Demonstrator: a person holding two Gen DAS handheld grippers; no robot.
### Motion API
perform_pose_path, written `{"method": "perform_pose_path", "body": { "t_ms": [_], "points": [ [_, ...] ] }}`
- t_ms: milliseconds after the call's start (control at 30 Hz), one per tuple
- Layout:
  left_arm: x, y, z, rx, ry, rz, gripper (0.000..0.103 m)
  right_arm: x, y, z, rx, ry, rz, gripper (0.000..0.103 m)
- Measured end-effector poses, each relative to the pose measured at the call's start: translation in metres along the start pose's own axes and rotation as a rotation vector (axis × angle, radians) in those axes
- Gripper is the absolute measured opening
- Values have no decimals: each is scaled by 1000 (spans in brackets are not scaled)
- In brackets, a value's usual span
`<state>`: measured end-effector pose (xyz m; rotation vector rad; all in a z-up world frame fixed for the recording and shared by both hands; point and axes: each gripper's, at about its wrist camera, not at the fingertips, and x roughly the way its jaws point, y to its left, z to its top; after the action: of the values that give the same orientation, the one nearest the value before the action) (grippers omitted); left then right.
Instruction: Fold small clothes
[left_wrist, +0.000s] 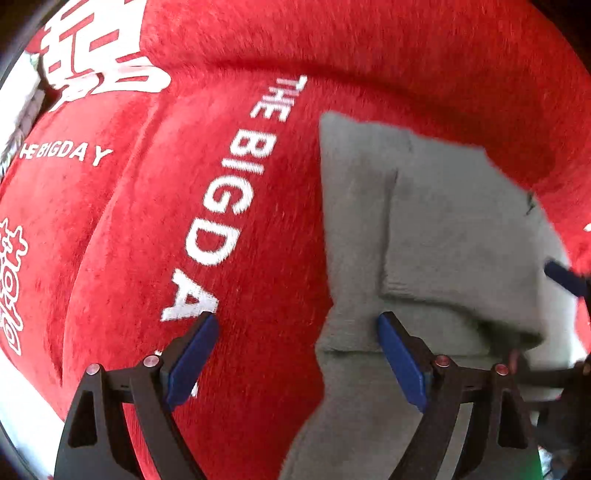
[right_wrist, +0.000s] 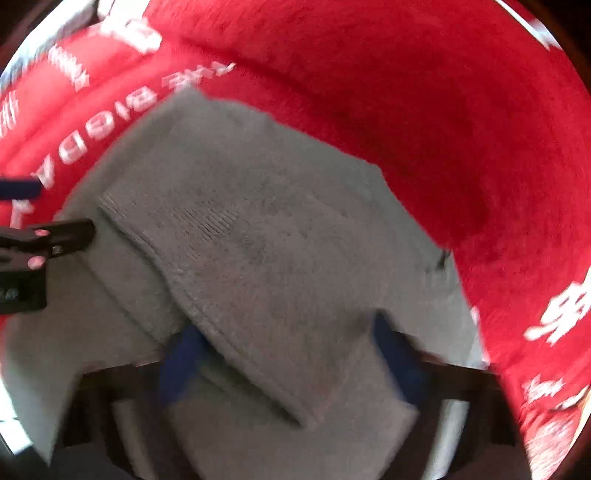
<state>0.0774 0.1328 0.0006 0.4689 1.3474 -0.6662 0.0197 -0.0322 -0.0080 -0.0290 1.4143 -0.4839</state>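
Garment: a small grey knit piece (right_wrist: 258, 251) lies on a red plush blanket (left_wrist: 258, 229), already doubled over itself, so layered edges and a ribbed hem band show.
Fold: in the right wrist view a hemmed flap runs diagonally from upper left down toward the lower middle, lying on top of a flatter grey layer beneath.
Placement: in the left wrist view the grey cloth (left_wrist: 443, 229) sits right of the white lettering "THE BIG DAY" (left_wrist: 225, 199), its left edge close beside the letters.
Left gripper: the left gripper (left_wrist: 295, 354) points steeply down with its blue pads spread wide; one pad (left_wrist: 192, 362) hangs over bare red plush, the other (left_wrist: 400, 362) over the grey cloth. Nothing is pinched between them.
Right gripper: the right gripper (right_wrist: 291, 362) is blurred, its blue pads standing either side of the hemmed flap. They look part-way in, and I cannot tell whether they press the cloth.
Neighbours: the left gripper's black frame and a blue pad (right_wrist: 22, 188) enter the right wrist view at the left edge, over the garment's border.
Blanket: red fleece with puffy ridges and more white print toward the edges.
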Motion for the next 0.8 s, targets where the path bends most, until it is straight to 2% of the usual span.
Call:
{"method": "perform_pose_path", "body": {
  "t_ms": [67,133,167,233,267,300,333,367,400,433,467,533,567,633,767,800],
  "points": [
    [-3,0,-4,8,-24,9,88,-12,-22,0,89,-42,47,6],
    [-2,0,-6,11,-24,8,88,-27,-54,-7,268,-118,139,6],
    [-3,3,-9,9,-21,3,88,-33,-83,-22,433,-155,223,6],
    [-2,-4,-3,20,-20,3,88,-33,-122,-51,669,-167,281,6],
    [-2,-8,0,31,-19,5,88,-27,-147,-79,847,-160,324,6],
    [-2,-7,-1,39,-19,4,88,-21,-161,-99,967,-149,361,7],
    [-1,-6,0,43,-19,1,88,-8,-178,-130,1138,-136,437,8],
    [-1,-7,0,50,-17,-2,88,3,-184,-149,1250,-122,483,12],
    [4,-7,6,54,-14,-3,88,12,-190,-170,1356,-100,521,21],
    [4,-8,9,57,-8,-4,88,19,-194,-187,1431,-82,555,32],
    [4,-7,13,61,7,-11,88,24,-195,-204,1521,-65,587,58],
    [3,-5,23,66,24,-32,88,20,-194,-218,1582,-102,640,59],
    [2,-2,30,67,17,-45,88,14,-188,-213,1550,-94,663,61],
    [0,5,51,63,5,-73,88,7,-165,-192,1459,-101,760,61],
    [19,11,90,44,67,-131,88,11,-82,-125,1280,-12,1030,61],
    [26,11,98,43,76,-125,88,16,-63,-116,1268,9,1059,61]
  ]
}}
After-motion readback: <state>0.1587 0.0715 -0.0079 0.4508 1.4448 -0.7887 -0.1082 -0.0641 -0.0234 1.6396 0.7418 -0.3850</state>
